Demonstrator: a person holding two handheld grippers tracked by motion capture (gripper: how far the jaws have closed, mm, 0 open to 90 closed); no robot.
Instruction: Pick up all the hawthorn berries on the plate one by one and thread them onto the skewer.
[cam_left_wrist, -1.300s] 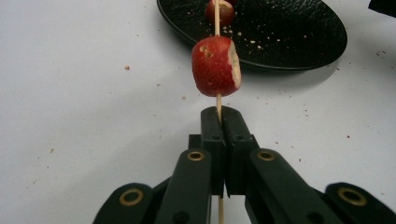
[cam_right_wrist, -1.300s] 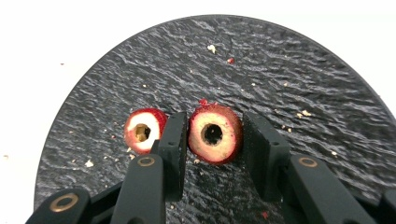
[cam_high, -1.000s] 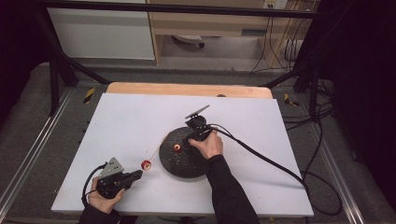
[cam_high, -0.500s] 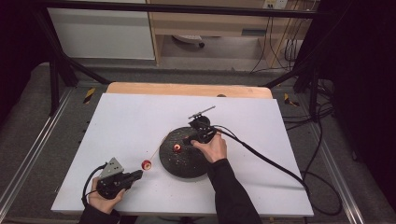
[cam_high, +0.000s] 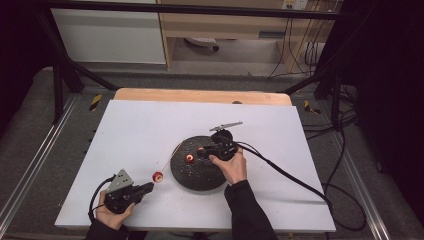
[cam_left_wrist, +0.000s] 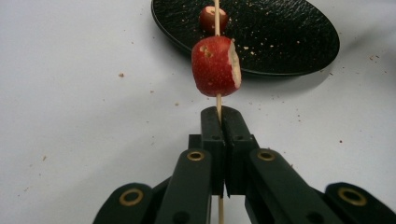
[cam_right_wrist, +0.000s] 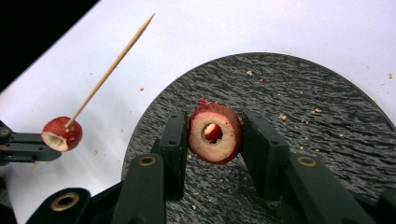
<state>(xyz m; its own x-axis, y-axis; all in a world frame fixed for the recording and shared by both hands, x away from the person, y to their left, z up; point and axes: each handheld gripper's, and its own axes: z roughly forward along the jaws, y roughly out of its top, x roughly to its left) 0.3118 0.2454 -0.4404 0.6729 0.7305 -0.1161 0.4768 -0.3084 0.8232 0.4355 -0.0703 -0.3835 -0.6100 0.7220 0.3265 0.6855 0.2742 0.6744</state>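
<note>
A thin wooden skewer (cam_left_wrist: 217, 100) is clamped in my left gripper (cam_left_wrist: 219, 116), which rests on the white table at the front left (cam_high: 145, 189). A cored red fruit piece (cam_left_wrist: 215, 66) is threaded on the skewer (cam_high: 170, 160) just past the jaws. Over the black plate (cam_high: 200, 175), my right gripper (cam_right_wrist: 215, 126) is shut on another cored fruit piece (cam_right_wrist: 219, 149), its hole facing the camera. In the high view the right gripper (cam_high: 202, 150) points left. A third fruit piece (cam_high: 190, 158) lies on the plate (cam_left_wrist: 280, 37) behind the skewer.
Crumbs are scattered on the plate (cam_right_wrist: 327, 140) and the white tabletop (cam_high: 280, 190). The right gripper's black cable (cam_high: 290, 177) trails off to the right edge. A wooden strip (cam_high: 200, 95) borders the far side of the table.
The right hand has shifted a little to the right over the plate with its fruit piece. The left hand and the skewer have stayed put.
</note>
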